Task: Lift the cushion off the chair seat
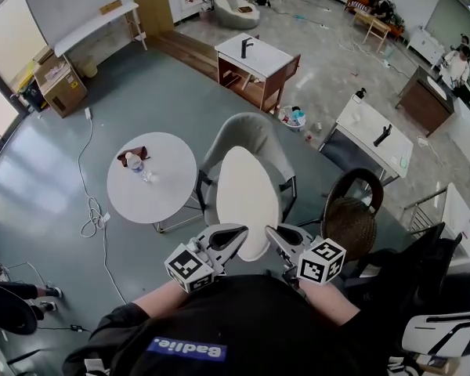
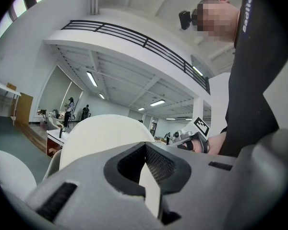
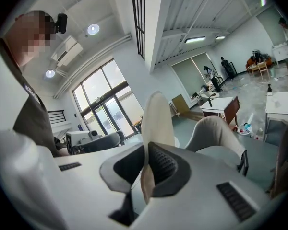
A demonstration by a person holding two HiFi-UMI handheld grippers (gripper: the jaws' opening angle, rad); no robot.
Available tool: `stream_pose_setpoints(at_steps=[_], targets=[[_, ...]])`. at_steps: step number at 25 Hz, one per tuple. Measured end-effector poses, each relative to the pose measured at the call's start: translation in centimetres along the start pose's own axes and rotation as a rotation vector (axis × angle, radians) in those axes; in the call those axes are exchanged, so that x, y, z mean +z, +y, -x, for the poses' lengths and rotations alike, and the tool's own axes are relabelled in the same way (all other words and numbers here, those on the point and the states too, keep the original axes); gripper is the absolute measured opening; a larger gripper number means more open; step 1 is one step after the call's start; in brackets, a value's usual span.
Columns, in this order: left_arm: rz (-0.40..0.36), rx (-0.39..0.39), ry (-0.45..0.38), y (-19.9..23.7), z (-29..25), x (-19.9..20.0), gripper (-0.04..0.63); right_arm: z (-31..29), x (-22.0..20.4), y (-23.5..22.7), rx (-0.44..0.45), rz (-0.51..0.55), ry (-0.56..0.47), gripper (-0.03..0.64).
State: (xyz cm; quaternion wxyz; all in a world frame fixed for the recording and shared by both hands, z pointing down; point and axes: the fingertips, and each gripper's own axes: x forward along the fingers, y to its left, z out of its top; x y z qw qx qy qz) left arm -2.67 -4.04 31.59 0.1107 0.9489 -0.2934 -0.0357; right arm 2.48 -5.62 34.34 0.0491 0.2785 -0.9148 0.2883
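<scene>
two claws hold one cushion. the left claw [image 1: 236, 232] is shut tight on the near edge of the cushion [image 1: 247, 190], on its left side. in the left gripper view the thin pale edge sits squeezed between the dark pads [image 2: 158, 164]. the right claw [image 1: 271, 233] grips the same near edge on its right side. in the right gripper view it is almost closed, with the edge pinched between its pads [image 3: 164, 164].

the cushion is off-white and smooth, shaped like an egg, flat and thin. from the right side it looks like a narrow strip that goes up from the claw. it is up in the air over the seat of the one grey chair [image 1: 258, 131], in front of the chair's back. if its far end touches the chair cannot be told.

one round white bench [image 1: 168, 198] stands left of the chair, with one bottle [image 1: 135, 163] on it. one wicker chair [image 1: 351, 224] stands on the right. two sink benches [image 1: 258, 57] with black taps stand farther back.
</scene>
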Motion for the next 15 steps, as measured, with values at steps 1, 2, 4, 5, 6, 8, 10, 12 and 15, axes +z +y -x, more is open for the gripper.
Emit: stream_pose_setpoints(at_steps=[1, 2, 4, 5, 6, 8, 10, 12, 15], targets=[[-0.003, 0.001, 0.0, 0.04, 0.01, -0.05, 0.012, -0.03, -0.01, 0.04, 0.003, 0.0, 0.001, 0.041], [-0.009, 0.0, 0.0, 0.08, 0.06, -0.11, 0.012, -0.09, 0.0, 0.1, 0.005, 0.0, 0.001, 0.041], [-0.01, 0.001, 0.0, 0.17, 0.2, -0.04, 0.012, -0.27, 0.06, 0.32, 0.008, -0.001, 0.001, 0.041], [-0.004, 0.004, 0.0, 0.19, 0.26, 0.09, 0.012, -0.36, 0.08, 0.42, 0.009, -0.003, 0.001, 0.041], [0.002, 0.007, 0.0, 0.21, 0.28, 0.21, 0.012, -0.4, 0.1, 0.49, 0.011, -0.004, 0.001, 0.041], [0.007, 0.009, -0.002, 0.21, 0.25, 0.19, 0.012, -0.38, 0.11, 0.5, 0.013, -0.005, 0.0, 0.041], [0.007, 0.008, -0.005, 0.26, 0.27, 0.02, 0.012, -0.42, 0.15, 0.51, 0.015, -0.007, -0.002, 0.041], [0.009, 0.012, 0.001, 0.3, 0.36, 0.01, 0.012, -0.48, 0.15, 0.59, 0.016, -0.009, -0.002, 0.041], [0.013, 0.021, 0.008, 0.29, 0.47, 0.2, 0.012, -0.49, 0.14, 0.7, 0.016, -0.012, -0.002, 0.041]])
